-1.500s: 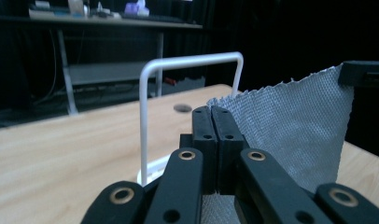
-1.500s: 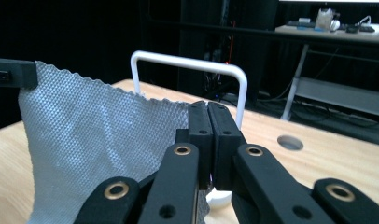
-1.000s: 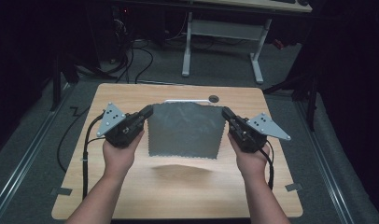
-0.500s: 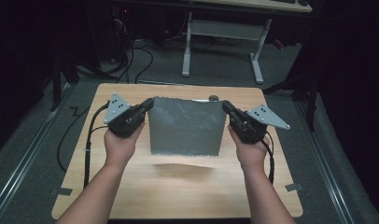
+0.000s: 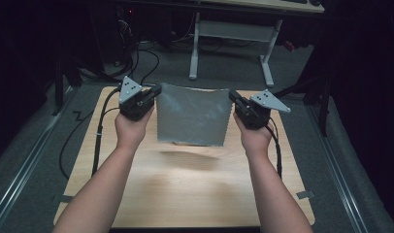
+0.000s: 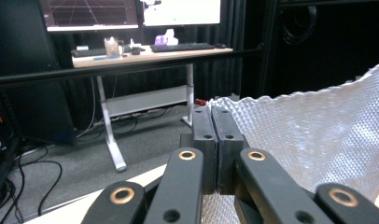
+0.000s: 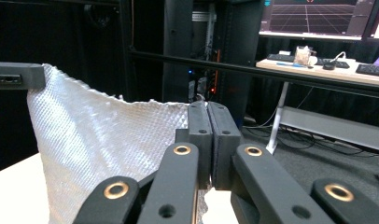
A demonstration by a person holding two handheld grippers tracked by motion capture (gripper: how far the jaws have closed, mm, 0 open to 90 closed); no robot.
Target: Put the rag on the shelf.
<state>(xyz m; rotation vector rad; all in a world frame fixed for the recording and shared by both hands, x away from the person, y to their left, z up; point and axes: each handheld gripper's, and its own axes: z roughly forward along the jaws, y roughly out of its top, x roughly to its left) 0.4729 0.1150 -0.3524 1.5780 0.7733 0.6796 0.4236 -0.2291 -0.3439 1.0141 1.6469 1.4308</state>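
I hold the cloth [image 5: 192, 115] up by its two top corners, hanging above the far half of the surface [image 5: 185, 194]. My left tool [image 5: 154, 92] is pinching its left corner, jaws pressed together on it. My right tool [image 5: 232, 97] pinches the right corner likewise.

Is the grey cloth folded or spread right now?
Spread. The grey cloth hangs as one open sheet between the left hand-held gripper and the right hand-held gripper, each clamped on a top corner, lower edge above the table.
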